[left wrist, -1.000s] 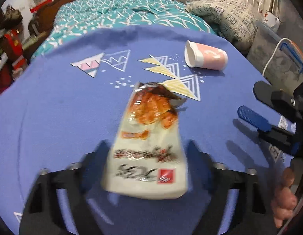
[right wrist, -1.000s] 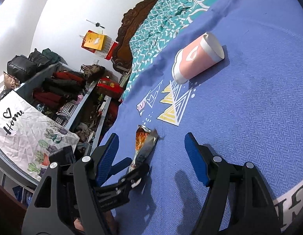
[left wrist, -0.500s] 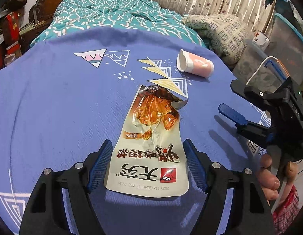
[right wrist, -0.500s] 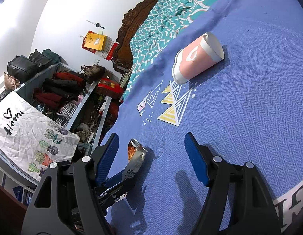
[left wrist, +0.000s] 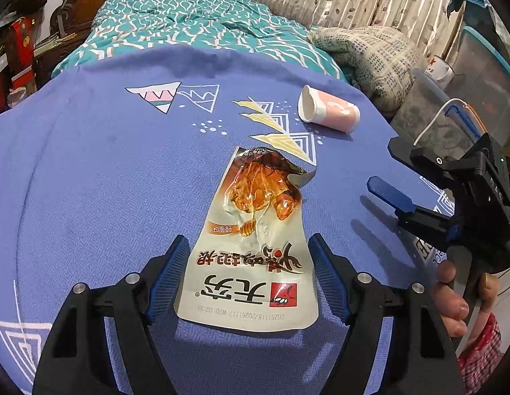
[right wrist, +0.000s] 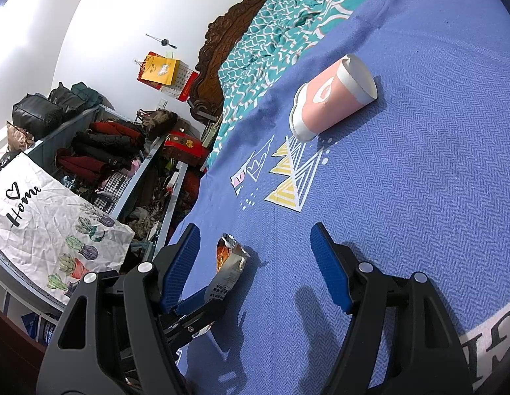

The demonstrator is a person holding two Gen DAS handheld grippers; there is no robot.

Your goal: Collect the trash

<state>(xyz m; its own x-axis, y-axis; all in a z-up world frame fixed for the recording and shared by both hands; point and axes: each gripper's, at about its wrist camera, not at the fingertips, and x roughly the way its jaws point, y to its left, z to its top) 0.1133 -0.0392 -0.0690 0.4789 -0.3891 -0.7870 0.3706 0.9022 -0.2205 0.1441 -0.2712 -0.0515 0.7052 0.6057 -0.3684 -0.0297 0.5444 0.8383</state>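
We have the left gripper [left wrist: 246,271] spread wide, its fingers either side of the torn snack wrapper [left wrist: 251,253] lying flat on the blue cloth [left wrist: 90,181], gripping nothing yet. It looks light, thin and crinkly, probably slick, so we'd pinch its near edge. The right gripper [right wrist: 255,263] is open too; the paper cup [right wrist: 334,98] lies well beyond its fingertips.
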